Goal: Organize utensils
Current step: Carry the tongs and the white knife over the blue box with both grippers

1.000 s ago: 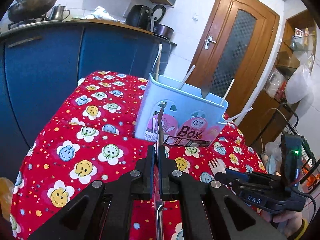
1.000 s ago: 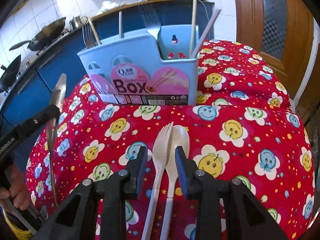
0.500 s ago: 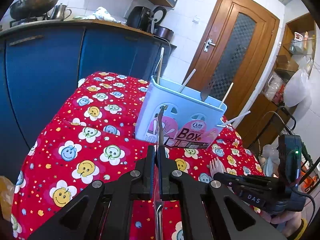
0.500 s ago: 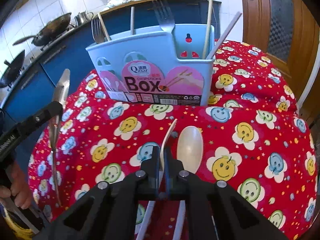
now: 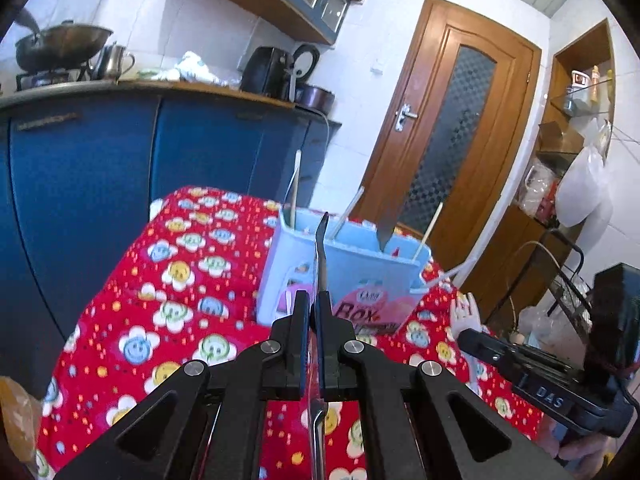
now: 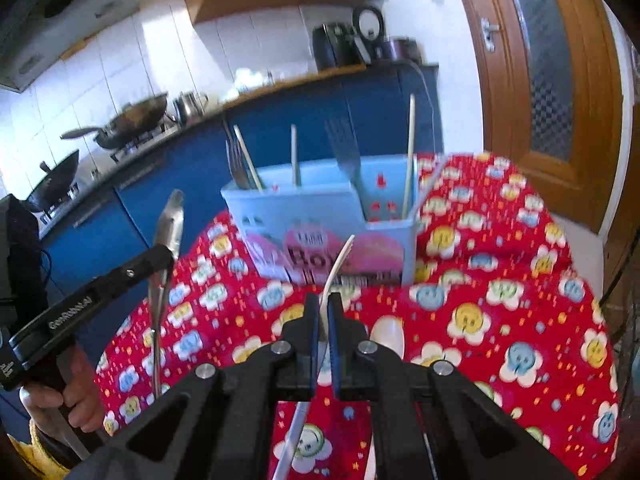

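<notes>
Both claws clamped, left claw on spoon, right claw on fork, over red tablecloth.

What stays out of sight

The metal spoon's handle runs off the bottom edge in the left wrist view, its middle pinched behind the left gripper's black pads. In the right wrist view the white fork's shaft is cut off below too, the blue box's lettering is blurred, and the white spoon is half hidden behind the right gripper.
</notes>
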The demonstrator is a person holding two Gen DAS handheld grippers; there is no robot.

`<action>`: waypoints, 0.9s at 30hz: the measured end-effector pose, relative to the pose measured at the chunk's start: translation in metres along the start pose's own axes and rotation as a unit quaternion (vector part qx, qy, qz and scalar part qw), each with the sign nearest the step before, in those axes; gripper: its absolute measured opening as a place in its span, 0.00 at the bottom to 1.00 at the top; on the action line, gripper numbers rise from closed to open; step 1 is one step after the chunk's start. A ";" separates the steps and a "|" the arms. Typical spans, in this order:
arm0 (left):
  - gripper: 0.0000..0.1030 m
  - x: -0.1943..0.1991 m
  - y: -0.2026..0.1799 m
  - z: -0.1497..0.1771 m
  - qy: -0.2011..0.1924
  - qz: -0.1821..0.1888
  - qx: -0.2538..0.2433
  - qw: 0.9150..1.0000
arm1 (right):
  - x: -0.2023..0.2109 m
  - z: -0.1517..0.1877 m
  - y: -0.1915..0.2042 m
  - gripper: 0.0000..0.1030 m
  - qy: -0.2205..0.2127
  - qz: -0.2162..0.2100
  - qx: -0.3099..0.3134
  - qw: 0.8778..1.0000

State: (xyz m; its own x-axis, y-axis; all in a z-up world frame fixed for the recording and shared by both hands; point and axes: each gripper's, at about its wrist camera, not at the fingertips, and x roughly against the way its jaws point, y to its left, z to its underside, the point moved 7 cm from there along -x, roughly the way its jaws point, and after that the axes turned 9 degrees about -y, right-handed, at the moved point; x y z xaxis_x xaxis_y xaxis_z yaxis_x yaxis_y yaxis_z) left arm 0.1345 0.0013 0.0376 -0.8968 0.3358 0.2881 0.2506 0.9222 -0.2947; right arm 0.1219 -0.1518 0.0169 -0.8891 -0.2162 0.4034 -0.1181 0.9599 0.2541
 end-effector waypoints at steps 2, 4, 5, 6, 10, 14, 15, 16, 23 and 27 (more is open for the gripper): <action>0.02 -0.002 -0.002 -0.009 -0.012 -0.002 -0.004 1.000 | 0.004 -0.009 0.000 0.06 -0.023 0.004 0.004 1.000; 0.02 -0.005 -0.004 -0.017 -0.022 -0.003 -0.007 1.000 | 0.008 -0.016 -0.001 0.06 -0.045 0.011 0.008 0.999; 0.02 -0.007 -0.006 -0.023 -0.029 -0.002 -0.008 1.000 | 0.009 -0.020 -0.001 0.06 -0.054 0.013 0.008 0.998; 0.02 -0.008 -0.007 -0.027 -0.034 -0.002 -0.008 0.999 | 0.010 -0.024 -0.002 0.06 -0.062 0.013 0.007 0.998; 0.02 -0.013 -0.012 -0.048 -0.059 -0.003 -0.018 0.998 | 0.009 -0.034 -0.006 0.06 -0.076 0.012 0.003 0.997; 0.02 -0.019 -0.019 -0.071 -0.092 -0.004 -0.028 0.995 | 0.005 -0.041 -0.010 0.06 -0.083 0.011 0.002 0.997; 0.02 -0.020 -0.021 -0.075 -0.098 -0.004 -0.030 0.995 | 0.003 -0.045 -0.012 0.06 -0.086 0.011 0.002 0.996; 0.02 -0.021 -0.023 -0.080 -0.105 -0.003 -0.031 0.994 | 0.001 -0.048 -0.012 0.06 -0.088 0.011 0.003 0.996; 0.03 -0.040 -0.029 -0.112 -0.155 -0.012 -0.046 0.987 | -0.011 -0.074 -0.016 0.06 -0.120 0.023 0.020 0.992; 0.03 -0.052 -0.031 -0.127 -0.180 -0.027 -0.057 0.982 | -0.022 -0.089 -0.019 0.06 -0.132 0.030 0.023 0.991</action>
State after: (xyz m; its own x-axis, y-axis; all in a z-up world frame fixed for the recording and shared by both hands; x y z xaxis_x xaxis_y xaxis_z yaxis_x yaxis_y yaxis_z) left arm 0.2199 -0.0204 0.1469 -0.9754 0.2157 -0.0456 0.2204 0.9592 -0.1771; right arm 0.1831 -0.1814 0.0813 -0.9791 -0.1098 0.1711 -0.0757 0.9780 0.1944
